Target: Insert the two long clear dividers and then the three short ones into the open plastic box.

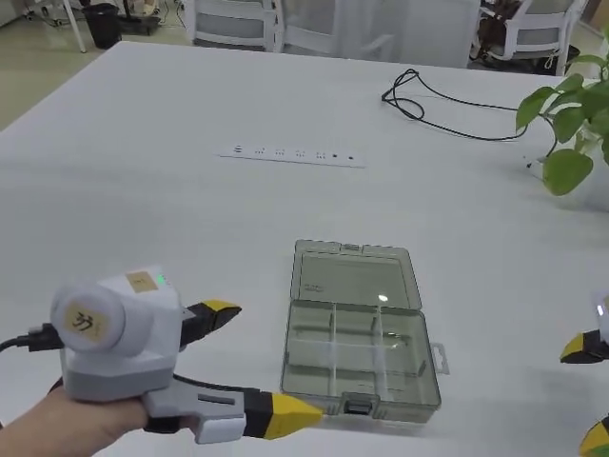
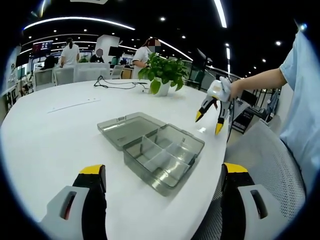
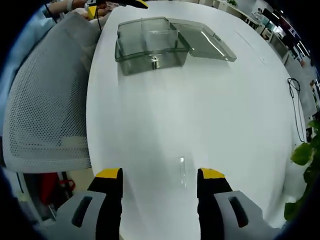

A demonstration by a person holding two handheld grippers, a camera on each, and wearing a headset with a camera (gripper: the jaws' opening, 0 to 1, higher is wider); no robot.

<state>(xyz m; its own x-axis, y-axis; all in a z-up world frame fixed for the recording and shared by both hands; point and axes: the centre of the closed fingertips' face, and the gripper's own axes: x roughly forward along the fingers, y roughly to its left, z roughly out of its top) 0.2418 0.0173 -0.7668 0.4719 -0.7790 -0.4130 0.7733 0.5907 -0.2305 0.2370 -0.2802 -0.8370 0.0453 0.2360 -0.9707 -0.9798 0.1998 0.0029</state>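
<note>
The open clear plastic box (image 1: pixel 362 357) sits near the table's front edge, its lid (image 1: pixel 354 276) folded flat behind it. Clear dividers (image 1: pixel 378 347) stand inside and split it into several compartments. My left gripper (image 1: pixel 259 362) is open just left of the box, with nothing between its yellow tips. The left gripper view has the box (image 2: pixel 162 155) straight ahead of the left gripper (image 2: pixel 162 172). My right gripper (image 1: pixel 588 392) is open at the right edge, apart from the box. A thin clear strip (image 3: pixel 182 170), seemingly a short divider, lies flat on the table between the right gripper (image 3: pixel 160 175) fingertips.
A white power strip (image 1: pixel 290 154) lies mid-table, and a black cable (image 1: pixel 447 105) loops at the back. A potted plant (image 1: pixel 571 133) stands at the right. A grey mesh chair (image 3: pixel 45 100) is at the table's front edge. People stand in the background (image 2: pixel 70 52).
</note>
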